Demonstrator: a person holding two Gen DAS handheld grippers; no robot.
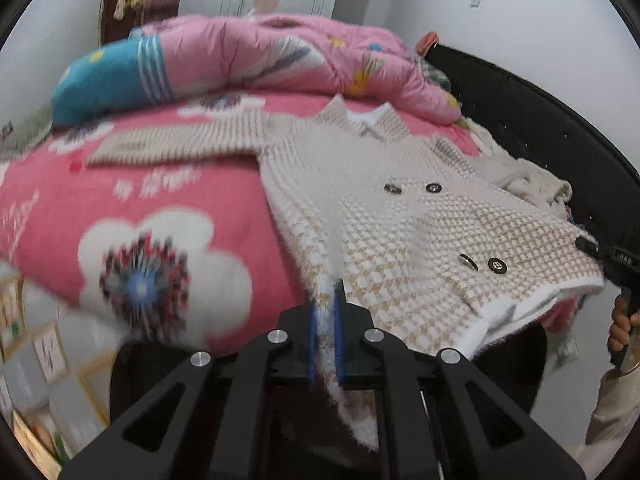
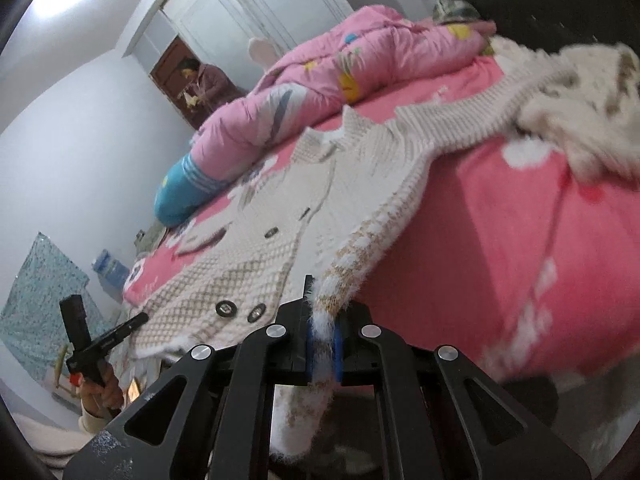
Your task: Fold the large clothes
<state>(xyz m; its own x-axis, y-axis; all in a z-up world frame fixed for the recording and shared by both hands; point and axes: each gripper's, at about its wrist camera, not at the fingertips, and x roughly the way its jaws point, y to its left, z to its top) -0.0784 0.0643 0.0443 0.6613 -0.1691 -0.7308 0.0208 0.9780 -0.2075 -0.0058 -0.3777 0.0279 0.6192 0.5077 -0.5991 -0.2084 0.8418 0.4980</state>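
A cream and beige houndstooth knit cardigan with dark buttons lies face up on the pink flowered bedspread, one sleeve stretched left. My left gripper is shut on the cardigan's bottom hem at its left corner. My right gripper is shut on the hem at the other corner of the cardigan. Both corners hang just off the bed's front edge. The right gripper shows in the left wrist view, and the left gripper in the right wrist view.
A pink quilt and a blue pillow are heaped at the back of the bed. Another fluffy cream garment lies by the dark headboard. A person stands in a far doorway.
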